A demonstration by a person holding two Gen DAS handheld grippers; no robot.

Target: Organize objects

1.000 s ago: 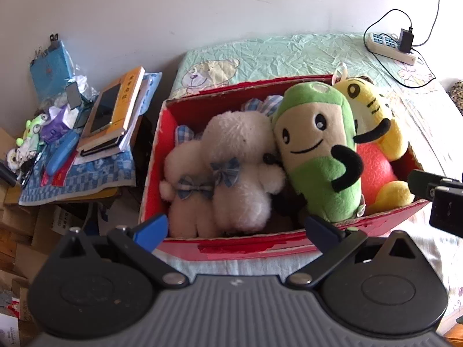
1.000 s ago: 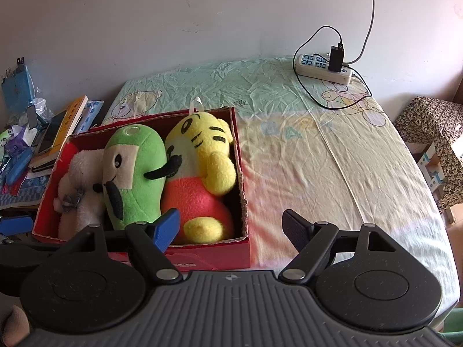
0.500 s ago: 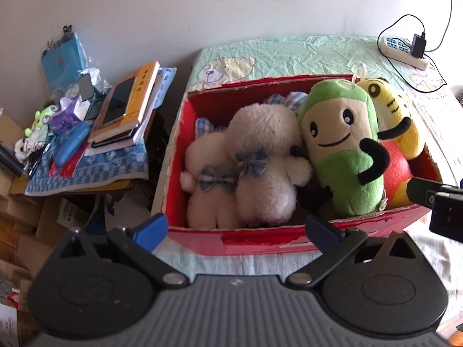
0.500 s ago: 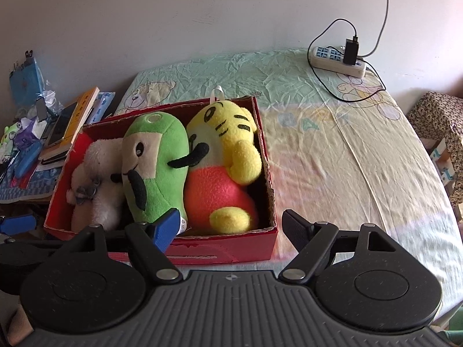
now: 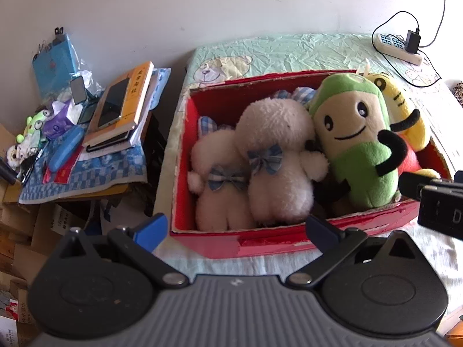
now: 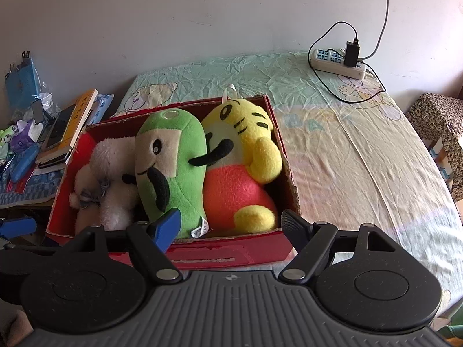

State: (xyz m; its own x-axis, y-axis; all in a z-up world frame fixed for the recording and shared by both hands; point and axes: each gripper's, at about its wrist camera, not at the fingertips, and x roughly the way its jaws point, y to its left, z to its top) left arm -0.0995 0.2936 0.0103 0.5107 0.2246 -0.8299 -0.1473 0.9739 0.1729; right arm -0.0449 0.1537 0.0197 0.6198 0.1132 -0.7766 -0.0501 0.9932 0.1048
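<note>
Both tongs, left and right, gape empty; approach slowly (packed tightly), or you snag the green plush.

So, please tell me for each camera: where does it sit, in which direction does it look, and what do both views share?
Left wrist: sits on the left gripper, open, looking forward and down into the red box; the right gripper shows at the right edge.
Right wrist: sits on the right gripper, open, facing the box and the bed sheet.
Shared: the box, the white plush, green plush, yellow plush, power strip.
</note>
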